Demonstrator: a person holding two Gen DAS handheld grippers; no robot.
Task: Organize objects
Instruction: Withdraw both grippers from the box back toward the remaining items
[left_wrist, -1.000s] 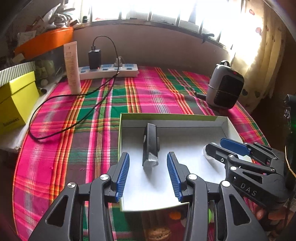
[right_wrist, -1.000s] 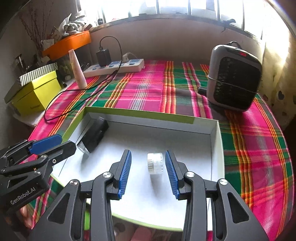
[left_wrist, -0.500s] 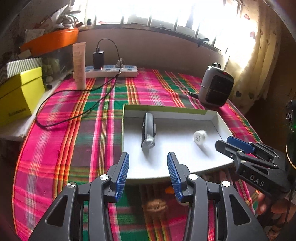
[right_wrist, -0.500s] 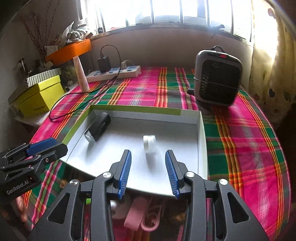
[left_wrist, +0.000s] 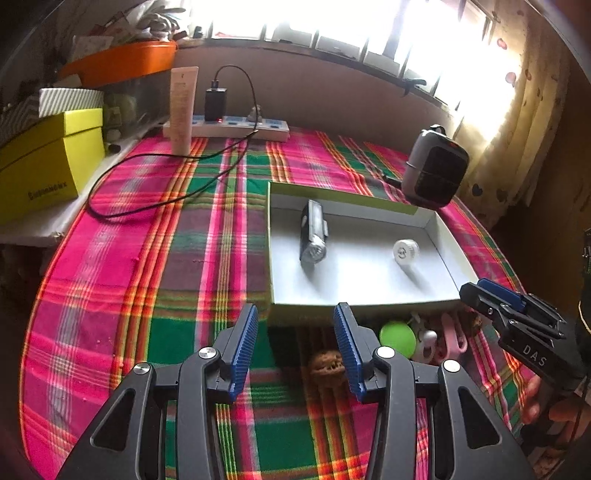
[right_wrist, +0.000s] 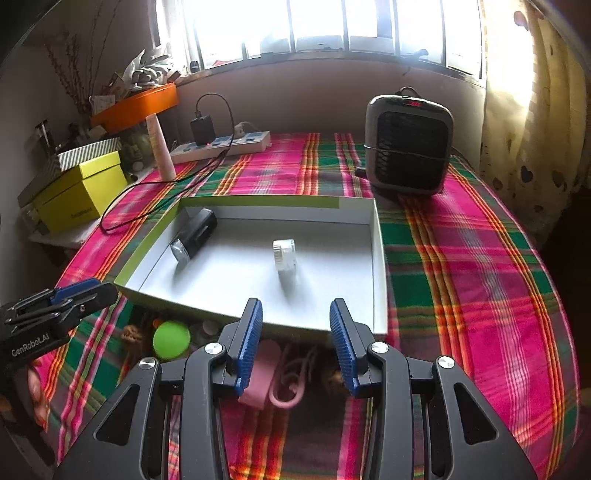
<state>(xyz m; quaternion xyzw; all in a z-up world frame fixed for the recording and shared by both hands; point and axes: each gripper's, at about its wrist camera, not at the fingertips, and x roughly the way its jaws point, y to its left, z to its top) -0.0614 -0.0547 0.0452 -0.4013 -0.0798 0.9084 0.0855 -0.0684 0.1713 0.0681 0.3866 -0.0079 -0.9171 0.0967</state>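
Observation:
A white shallow box with a green rim (left_wrist: 354, 284) lies on the plaid cloth. It holds a black torch-like device (left_wrist: 313, 236) and a small white roll (left_wrist: 405, 252). Loose things lie in front of its near wall: a green ball (left_wrist: 397, 338), a walnut (left_wrist: 328, 365) and pink clips (right_wrist: 258, 384). My left gripper (left_wrist: 295, 314) stands open over the cloth just short of the box, above the walnut. My right gripper (right_wrist: 295, 308) is open at the box's near wall (right_wrist: 378, 258), over the pink clips. Neither holds anything.
A grey fan heater (right_wrist: 408, 147) stands behind the box on the right. At the back are a power strip (right_wrist: 221, 146) with a charger and a trailing black cable (left_wrist: 166, 184), plus an upright tube (left_wrist: 183, 110). A yellow box (left_wrist: 48, 162) sits off the left edge.
Both grippers have drawn back from over the box toward the near side. The torch and the roll stay in the box. The ball, walnut and clips have come into view.

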